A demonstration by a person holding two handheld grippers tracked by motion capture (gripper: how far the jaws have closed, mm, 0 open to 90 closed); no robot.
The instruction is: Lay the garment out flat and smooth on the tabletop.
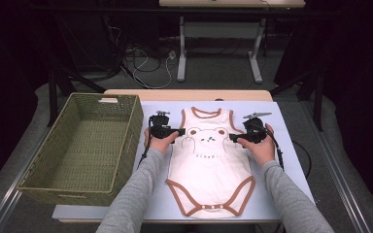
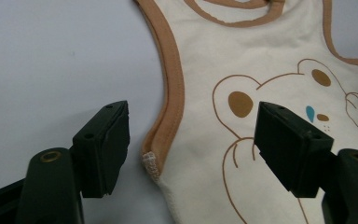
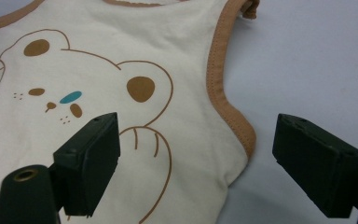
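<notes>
Item: cream bodysuit, flat on table, beside basket.
My left gripper, right gripper: jaws open, empty, straddling each armhole hem.
Method: I lower evenly, pinching both layers together at trim.

Dark room, light falling mainly on the table, whose top is pale blue-grey with a wood edge at the far side. Grey floor beyond it, loose cables trailing across. A second table with white legs stands farther back. Black stand legs flank both sides. Grey mat edge beside the table.
</notes>
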